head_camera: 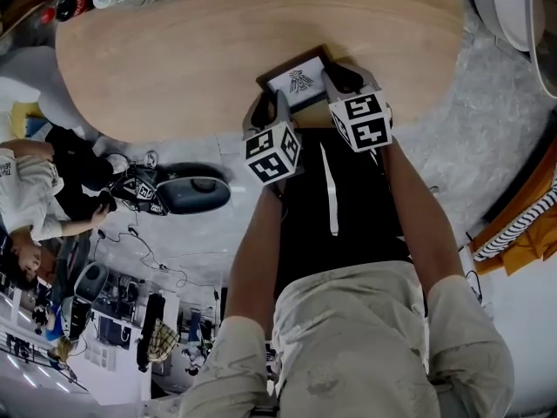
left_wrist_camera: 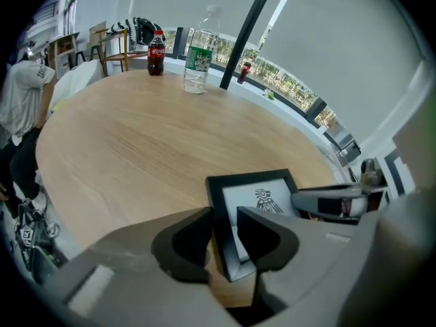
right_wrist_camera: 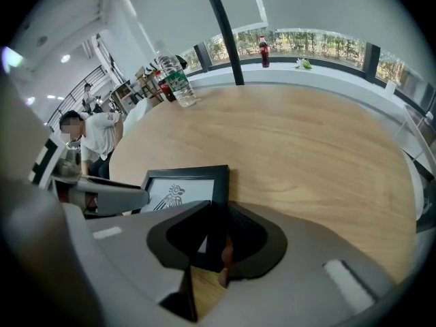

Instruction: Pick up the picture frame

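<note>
Near the closest edge of a round wooden table [head_camera: 191,59] lies the picture frame [head_camera: 300,78], flat on the wood. We see it from above with a gripper at each of its sides. It is a black frame with a white mat and a small bird-like drawing [left_wrist_camera: 264,199] in the middle.

Looking along the left gripper [left_wrist_camera: 225,213], we find its jaws parted and standing astride the frame's left rail. The outer jaw is just beside the rail's outer edge. The inner jaw covers part of the white mat, and a strip of mat shows in the gap, so the pads are not clamped on the frame. The frame's near left corner pokes out below the jaws.

The right gripper [right_wrist_camera: 219,210] stands the same way over the frame's right rail. Its jaws are a narrow gap apart. The dark rail fills most of that gap, with thin slivers of mat and wood showing on either side of it.

From the head view, the left marker cube [head_camera: 272,151] and the right marker cube [head_camera: 361,118] sit side by side, above the person's light trousers [head_camera: 348,347].

At the far left of the table, well apart from the frame, stand a clear water bottle [left_wrist_camera: 197,53] and a cola bottle [left_wrist_camera: 156,53]. A second small cola bottle [left_wrist_camera: 244,70] stands on the window ledge beyond, beside a slanting black pole [left_wrist_camera: 248,26]. Left of the table we see another person [left_wrist_camera: 24,87] in a white shirt.
</note>
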The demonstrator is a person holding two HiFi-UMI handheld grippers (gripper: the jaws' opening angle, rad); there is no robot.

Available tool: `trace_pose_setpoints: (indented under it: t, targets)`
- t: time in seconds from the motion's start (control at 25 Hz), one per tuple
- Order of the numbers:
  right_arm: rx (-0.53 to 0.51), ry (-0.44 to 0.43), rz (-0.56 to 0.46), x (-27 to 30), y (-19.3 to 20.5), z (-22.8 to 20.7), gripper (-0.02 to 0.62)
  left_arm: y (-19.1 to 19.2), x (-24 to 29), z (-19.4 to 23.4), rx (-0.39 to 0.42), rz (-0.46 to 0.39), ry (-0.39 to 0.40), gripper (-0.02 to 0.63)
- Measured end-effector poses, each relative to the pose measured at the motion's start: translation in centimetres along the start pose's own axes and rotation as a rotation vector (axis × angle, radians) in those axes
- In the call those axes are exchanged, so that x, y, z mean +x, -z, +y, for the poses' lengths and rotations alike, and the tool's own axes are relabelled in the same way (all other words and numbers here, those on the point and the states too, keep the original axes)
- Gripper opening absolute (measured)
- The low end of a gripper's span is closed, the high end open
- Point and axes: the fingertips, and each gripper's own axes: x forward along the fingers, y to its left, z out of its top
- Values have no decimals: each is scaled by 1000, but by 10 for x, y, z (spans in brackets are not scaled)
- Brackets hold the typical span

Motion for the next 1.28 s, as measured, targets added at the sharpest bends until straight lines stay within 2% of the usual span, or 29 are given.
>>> trace_pose_setpoints:
  t: [0.24,0.56,1.04,1.28]
  targets:
    - [-5,18,-6,-5,-3,-1,74,-6,-6,-1,-1,-2,-3,94]
    - [5,49,-71,-35,-27,-1,72,-36,-29,-18,40,-59,17,89]
    - [12,92,-243,-113,-93,-2,72,-109,-90,-65,154,-216,66,89]
    - [-1,111,-332,-161,-119,4,72,-136,-130,-89,185,-288,80,87]
